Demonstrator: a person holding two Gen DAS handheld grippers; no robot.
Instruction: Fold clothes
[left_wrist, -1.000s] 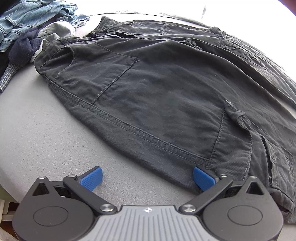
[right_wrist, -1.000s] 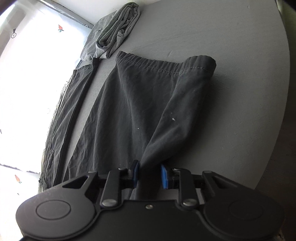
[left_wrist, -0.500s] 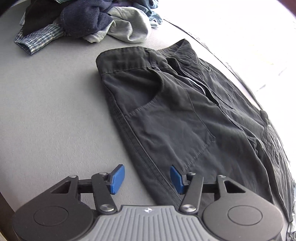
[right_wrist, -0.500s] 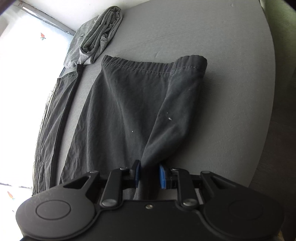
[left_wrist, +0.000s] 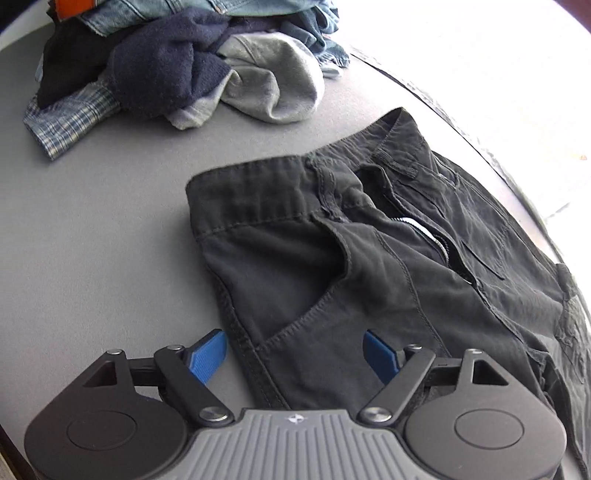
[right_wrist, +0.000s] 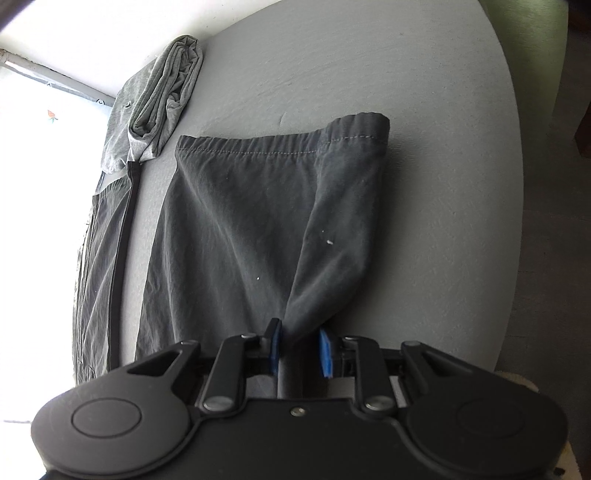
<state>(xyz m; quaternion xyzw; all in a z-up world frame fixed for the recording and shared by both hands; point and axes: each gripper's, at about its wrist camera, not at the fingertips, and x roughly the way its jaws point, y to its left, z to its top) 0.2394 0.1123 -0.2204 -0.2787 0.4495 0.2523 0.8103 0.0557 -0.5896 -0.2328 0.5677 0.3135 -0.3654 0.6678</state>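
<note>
Black trousers (left_wrist: 369, 258) lay on grey table (left_wrist: 92, 240); left gripper (left_wrist: 293, 354) opening astride side seam (unpinched), right gripper (right_wrist: 301, 349) clamped on leg fabric

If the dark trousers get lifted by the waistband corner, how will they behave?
Probably floppy: the dark trousers lie creased on the grey table, and the leg pinched in the right tongs drapes in folds. Likely heavyish, given thick seams and pockets. The left tongs, opening, straddle the side seam without pressing it.
</note>
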